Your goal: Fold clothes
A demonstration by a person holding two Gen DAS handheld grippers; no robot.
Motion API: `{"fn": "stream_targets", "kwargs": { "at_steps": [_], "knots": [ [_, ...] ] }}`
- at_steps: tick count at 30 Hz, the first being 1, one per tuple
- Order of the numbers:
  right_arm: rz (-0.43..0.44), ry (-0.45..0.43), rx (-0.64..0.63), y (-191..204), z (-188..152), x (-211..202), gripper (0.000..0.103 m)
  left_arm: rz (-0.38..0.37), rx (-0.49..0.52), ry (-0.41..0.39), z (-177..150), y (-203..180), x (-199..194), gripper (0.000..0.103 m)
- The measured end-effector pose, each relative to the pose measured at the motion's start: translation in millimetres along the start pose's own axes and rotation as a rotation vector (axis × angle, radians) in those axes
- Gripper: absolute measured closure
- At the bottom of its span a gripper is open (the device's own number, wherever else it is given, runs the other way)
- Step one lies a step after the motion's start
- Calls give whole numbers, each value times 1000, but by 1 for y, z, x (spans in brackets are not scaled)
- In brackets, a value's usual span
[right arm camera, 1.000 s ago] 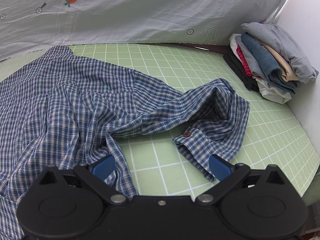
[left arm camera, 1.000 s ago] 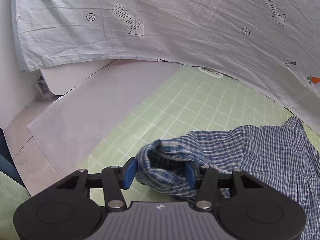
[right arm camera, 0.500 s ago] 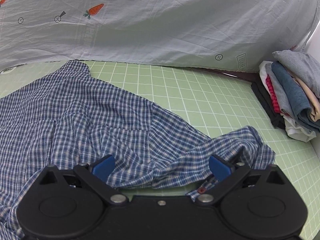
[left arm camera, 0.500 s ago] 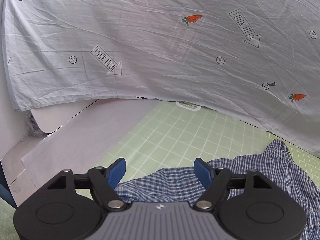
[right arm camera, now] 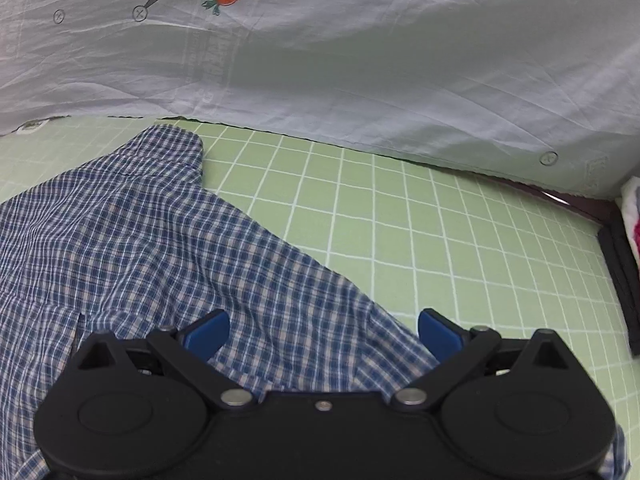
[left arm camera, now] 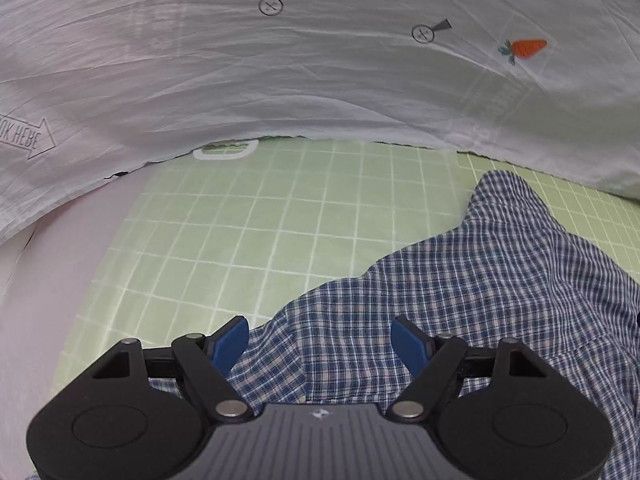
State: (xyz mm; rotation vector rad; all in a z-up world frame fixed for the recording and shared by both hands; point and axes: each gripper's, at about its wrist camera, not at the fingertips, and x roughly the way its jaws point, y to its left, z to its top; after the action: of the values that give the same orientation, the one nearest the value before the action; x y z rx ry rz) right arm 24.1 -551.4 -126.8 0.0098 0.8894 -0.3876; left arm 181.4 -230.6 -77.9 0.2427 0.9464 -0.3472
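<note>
Green grid mat [left arm camera: 248, 240] covers the counter, with a pale printed sheet [left arm camera: 280, 80] hung along the far edge. Blue plaid shirt [right arm camera: 140, 248] lies spread on the mat, collar toward the far edge.

Change: a second ago the left tongs [left arm camera: 320, 340] were clamped on a bunched sleeve end; now they are spread wide with nothing between the pads, plaid cloth lying flat beneath them. Right tongs [right arm camera: 322, 330] were already wide apart, over the loose right sleeve and cuff; both views have since swung forward over the shirt body, and the cuff is out of sight. Right tongs grip nothing.

Judgement: sleeve has been let go, probably laid in toward the body; next grab not yet started, fold at an early stage.

Containers: none visible. A stack of clothes [right arm camera: 632, 208] shows only as a sliver at the right edge of the counter.
</note>
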Motion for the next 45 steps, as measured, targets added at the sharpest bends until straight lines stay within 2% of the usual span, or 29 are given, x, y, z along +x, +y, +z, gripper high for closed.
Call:
{"fn": "stream_targets", "kwargs": {
  "at_steps": [4, 7, 8, 11, 14, 17, 19, 20, 21, 22, 23, 24, 25, 27, 29, 32, 37, 40, 43, 44, 45],
  "knots": [
    [95, -17, -69, 8, 17, 24, 5, -43, 62, 38, 11, -4, 38, 24],
    [172, 1, -66, 10, 29, 40, 14, -70, 135, 38, 17, -8, 55, 24],
    [193, 8, -61, 10, 31, 45, 15, -82, 148, 41, 18, -9, 60, 24],
    [266, 28, -32, 8, 35, 55, 21, -134, 153, 41, 20, -10, 71, 24],
    [290, 59, -50, 11, 34, 62, 34, -200, 164, 62, 20, -14, 80, 24],
    [294, 67, -82, 13, 34, 62, 35, -211, 193, 59, 16, -22, 86, 29],
    [296, 68, -85, 12, 34, 61, 44, -200, 210, 23, 13, -27, 82, 42],
    [297, 67, -89, 12, 34, 61, 46, -207, 209, 13, 12, -28, 81, 54],
    [300, 64, -95, 12, 34, 60, 54, -213, 208, 3, 12, -29, 79, 68],
    [307, 60, -101, 12, 34, 58, 68, -212, 206, -7, 12, -30, 79, 75],
    [311, 56, -107, 13, 34, 57, 76, -216, 203, -10, 12, -31, 79, 89],
    [313, 51, -115, 14, 33, 56, 89, -219, 200, -14, 12, -32, 79, 94],
    [313, 43, -125, 16, 33, 55, 95, -213, 200, -19, 14, -33, 80, 96],
    [306, 23, -147, 19, 32, 54, 100, -202, 199, -29, 16, -36, 81, 99],
    [265, -16, -156, 20, 35, 52, 100, -203, 183, -46, 21, -36, 82, 99],
    [233, -69, -111, 13, 48, 52, 101, -212, 127, -121, 38, -34, 77, 100],
    [186, -165, -46, -3, 84, 61, 101, -203, 126, -272, 84, -45, 72, 100],
    [148, -215, -1, -15, 107, 70, 101, -188, 151, -319, 110, -54, 82, 100],
    [116, -218, 31, -24, 124, 85, 100, -169, 116, -291, 130, -61, 106, 97],
    [98, -211, 28, -24, 122, 85, 99, -148, 101, -259, 134, -64, 115, 93],
    [81, -203, 24, -23, 121, 85, 92, -135, 96, -236, 136, -66, 119, 91]
  ]
}}
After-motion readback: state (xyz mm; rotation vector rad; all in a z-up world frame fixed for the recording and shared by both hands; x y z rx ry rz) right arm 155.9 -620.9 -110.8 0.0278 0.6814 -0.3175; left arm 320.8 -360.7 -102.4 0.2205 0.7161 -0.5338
